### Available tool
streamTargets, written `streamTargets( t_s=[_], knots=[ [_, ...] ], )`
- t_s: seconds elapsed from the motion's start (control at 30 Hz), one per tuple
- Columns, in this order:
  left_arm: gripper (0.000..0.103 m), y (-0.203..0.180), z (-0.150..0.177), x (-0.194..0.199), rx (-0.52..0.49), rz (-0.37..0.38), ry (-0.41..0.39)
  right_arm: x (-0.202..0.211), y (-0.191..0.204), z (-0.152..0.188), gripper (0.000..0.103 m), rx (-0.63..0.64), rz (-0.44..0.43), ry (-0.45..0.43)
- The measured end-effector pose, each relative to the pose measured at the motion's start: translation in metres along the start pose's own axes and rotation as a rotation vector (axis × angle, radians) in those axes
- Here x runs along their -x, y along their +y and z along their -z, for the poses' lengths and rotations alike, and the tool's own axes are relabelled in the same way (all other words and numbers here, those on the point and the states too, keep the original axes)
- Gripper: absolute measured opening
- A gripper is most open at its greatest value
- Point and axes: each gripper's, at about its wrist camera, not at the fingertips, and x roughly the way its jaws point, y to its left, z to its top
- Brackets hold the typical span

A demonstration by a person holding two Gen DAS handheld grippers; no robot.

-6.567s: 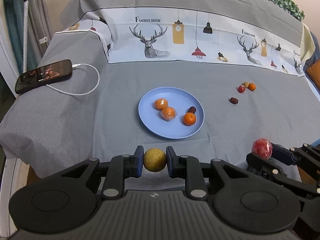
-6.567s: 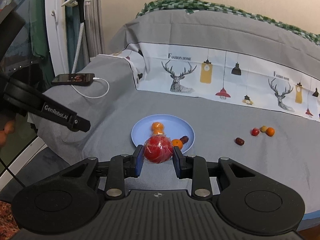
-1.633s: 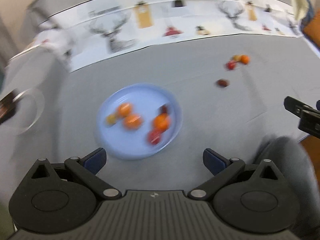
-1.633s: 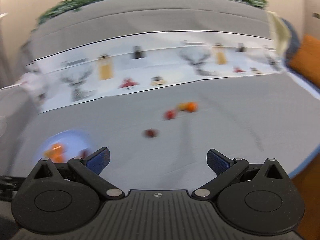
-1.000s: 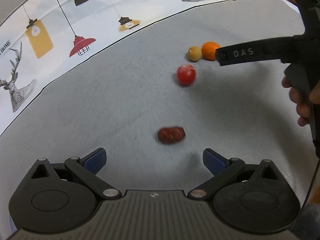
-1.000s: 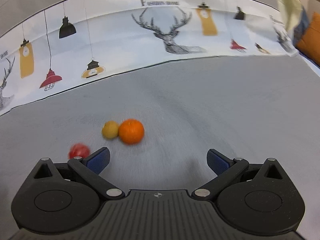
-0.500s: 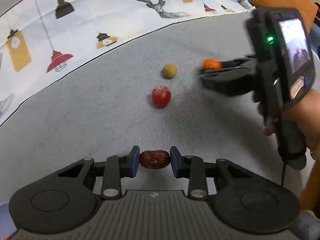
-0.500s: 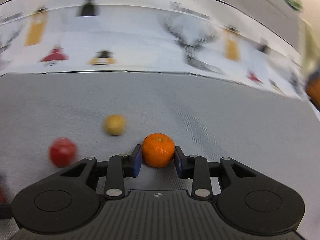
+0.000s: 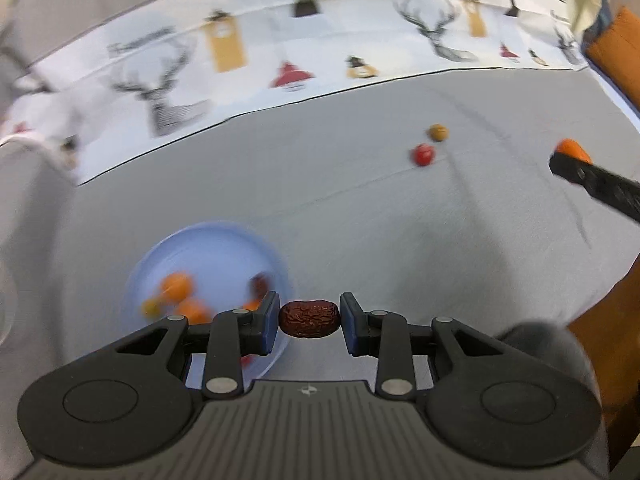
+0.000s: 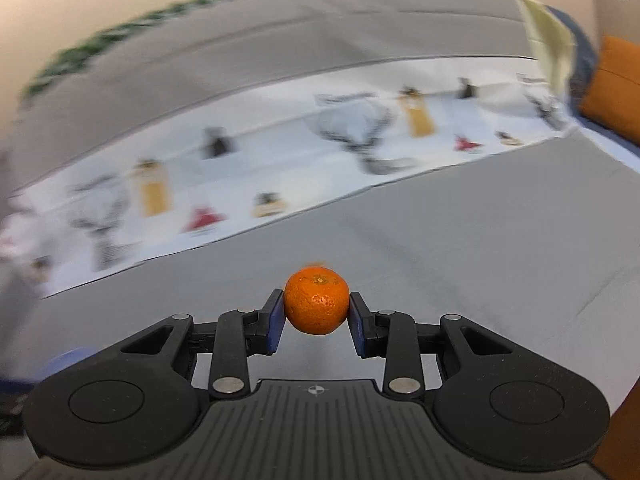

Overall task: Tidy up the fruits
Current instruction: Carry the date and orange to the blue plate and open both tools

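Left gripper [image 9: 309,319] pinches the date [image 9: 309,319] beside the blue plate [image 9: 208,240]; right gripper [image 10: 316,312] clamps the mandarin [image 10: 316,305] — round fruit could roll off the crowded plate.

Since half a second back, my left gripper [image 9: 309,319] has carried the red date [image 9: 309,319] off the grey sheet [image 9: 360,208]; it now sits clamped in the air just right of the blue plate [image 9: 208,240], which has come back into the left view, blurred. My right gripper [image 10: 316,311] has lifted the orange [image 10: 316,305] clear of the sheet. The red fruit [image 9: 423,155] and yellow fruit [image 9: 438,132] have dropped out of the right view and now lie far off in the left view.
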Motion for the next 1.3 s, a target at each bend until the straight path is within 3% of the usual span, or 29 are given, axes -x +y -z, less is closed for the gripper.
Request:
streamTargets(
  t_s=[0.2, 0.4, 0.73, 1.3],
  knots=[
    [0.036, 0.044, 0.057, 0.059, 0.072, -0.047, 0.013, 0.077, 0.076, 0.031, 0.035, 0.063, -0.206, 0.072],
    [0.036, 0.075, 0.115, 0.097, 0.116, -0.098, 0.004, 0.132, 0.136, 0.068, 0.035, 0.174, -0.299, 0.129],
    [0.036, 0.095, 0.180, 0.145, 0.188, -0.108, -0.067, 0.195, 0.189, 0.105, 0.035, 0.371, -0.338, 0.091],
    [0.036, 0.107, 0.196, 0.162, 0.234, -0.077, -0.115, 0.218, 0.212, 0.114, 0.035, 0.464, -0.329, 0.062]
  ],
)
